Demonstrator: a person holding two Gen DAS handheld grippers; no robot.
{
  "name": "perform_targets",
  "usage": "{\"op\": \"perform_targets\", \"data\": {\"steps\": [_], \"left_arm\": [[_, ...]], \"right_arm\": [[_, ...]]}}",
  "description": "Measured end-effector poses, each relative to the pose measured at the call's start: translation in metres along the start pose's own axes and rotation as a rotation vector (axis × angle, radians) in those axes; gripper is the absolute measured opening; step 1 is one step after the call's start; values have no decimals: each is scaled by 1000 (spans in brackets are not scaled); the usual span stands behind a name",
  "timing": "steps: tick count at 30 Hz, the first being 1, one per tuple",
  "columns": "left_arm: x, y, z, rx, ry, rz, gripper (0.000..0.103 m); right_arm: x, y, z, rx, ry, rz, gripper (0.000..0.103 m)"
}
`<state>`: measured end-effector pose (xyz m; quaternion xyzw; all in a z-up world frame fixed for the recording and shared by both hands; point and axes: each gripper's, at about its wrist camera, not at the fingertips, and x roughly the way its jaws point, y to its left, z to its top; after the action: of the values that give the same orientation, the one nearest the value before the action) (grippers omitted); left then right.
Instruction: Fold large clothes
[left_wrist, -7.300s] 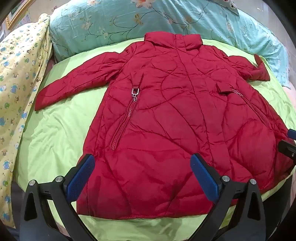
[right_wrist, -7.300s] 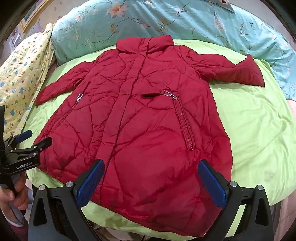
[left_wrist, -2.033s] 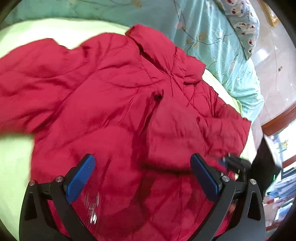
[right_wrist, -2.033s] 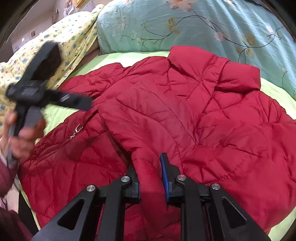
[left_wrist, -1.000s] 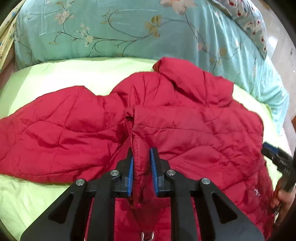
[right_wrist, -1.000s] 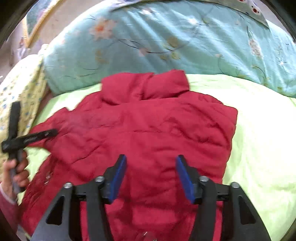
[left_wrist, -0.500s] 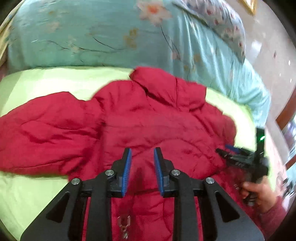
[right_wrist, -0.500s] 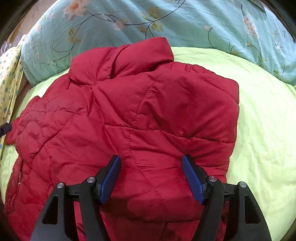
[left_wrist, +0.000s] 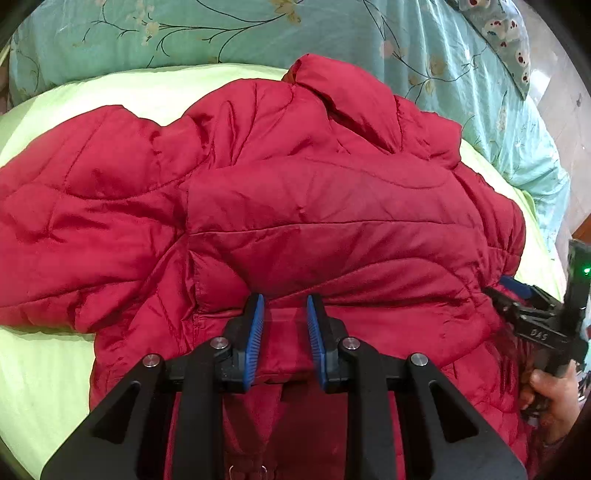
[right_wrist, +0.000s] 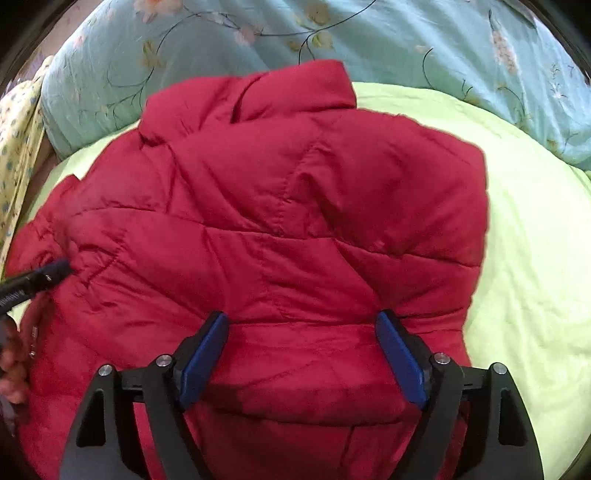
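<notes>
At the bottom of the left wrist view, the left gripper (left_wrist: 284, 325) holds its jaws slightly apart over the red coat (left_wrist: 314, 206), pinching nothing. The right gripper (right_wrist: 301, 354) has just been opening, jaws wide above the coat. Beyond lie the green sheet (right_wrist: 524, 236) and floral pillow (right_wrist: 369, 40).

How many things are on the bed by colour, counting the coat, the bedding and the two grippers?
Red: 1, the padded coat
Lime green: 1, the sheet
Teal floral: 1, the quilt
Yellow print: 1, the yellow cloth
Black with blue pads: 2, the left gripper and the right gripper
Total: 6
</notes>
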<state>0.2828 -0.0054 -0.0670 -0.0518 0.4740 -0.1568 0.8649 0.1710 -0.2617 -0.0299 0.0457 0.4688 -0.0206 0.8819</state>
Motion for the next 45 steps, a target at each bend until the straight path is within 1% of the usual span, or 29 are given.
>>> {"op": "perform_targets", "data": {"steps": [2, 5, 6, 9, 12, 15, 17, 18, 21, 24, 26, 27, 29, 30, 32, 36, 37, 38, 39, 40, 42, 45], "left_arm": [[-1, 2, -2, -5, -2, -9, 22], [-9, 7, -3, -24, -11, -35, 22], [-11, 9, -3, -33, -12, -44, 22], [-26, 18, -5, -73, -19, -70, 22], [-37, 22, -8, -72, -27, -41, 22], [-56, 30, -15, -91, -51, -17, 22], [-64, 38, -20, -114, -65, -14, 22], [-67, 41, -22, -125, -69, -8, 22], [-80, 57, -30, -165, -86, 4, 22], [-91, 73, -38, -213, -102, 4, 22], [-98, 86, -44, -250, -117, 8, 23], [-102, 94, -47, -275, -124, 10, 24], [-106, 110, -52, -321, -135, 14, 32], [-108, 117, -54, -341, -140, 18, 33], [-111, 131, -59, -375, -145, 28, 34], [-113, 156, -64, -433, -146, 28, 36], [-115, 165, -67, -455, -154, 25, 44], [-116, 171, -69, -470, -164, 33, 56], [-119, 176, -70, -481, -174, 43, 59], [-122, 186, -73, -500, -187, 60, 61], [-123, 200, -76, -535, -196, 66, 61], [-124, 231, -81, -634, -210, 62, 61]], "right_arm": [[1, 3, 1, -8, 6, -12, 88], [2, 0, 2, 4, 8, 17, 94], [3, 0, 4, 3, 21, 26, 95], [2, 2, 9, 8, 38, 34, 99], [-6, 2, 11, 30, 52, 18, 99], [-25, 6, 7, 45, 29, 7, 99], [-41, 8, 5, 61, -14, 43, 99], [-46, 8, 4, 67, -21, 59, 99], [-64, 6, 0, 107, -30, 128, 99], [-80, 1, -5, 145, -37, 165, 99], [-88, 2, -9, 149, -46, 178, 99], [-92, 2, -12, 149, -50, 184, 99], [-98, 3, -16, 151, -44, 196, 99], [-98, 5, -17, 151, -36, 201, 99], [-102, 7, -22, 141, -21, 196, 99], [-109, 20, -32, 81, -42, 188, 99], [-111, 23, -33, 77, -47, 191, 99], [-113, 25, -35, 75, -53, 195, 99], [-115, 27, -37, 74, -59, 198, 99], [-117, 28, -39, 74, -66, 199, 99], [-121, 30, -42, 75, -76, 202, 99], [-125, 31, -45, 85, -82, 218, 99]]}}
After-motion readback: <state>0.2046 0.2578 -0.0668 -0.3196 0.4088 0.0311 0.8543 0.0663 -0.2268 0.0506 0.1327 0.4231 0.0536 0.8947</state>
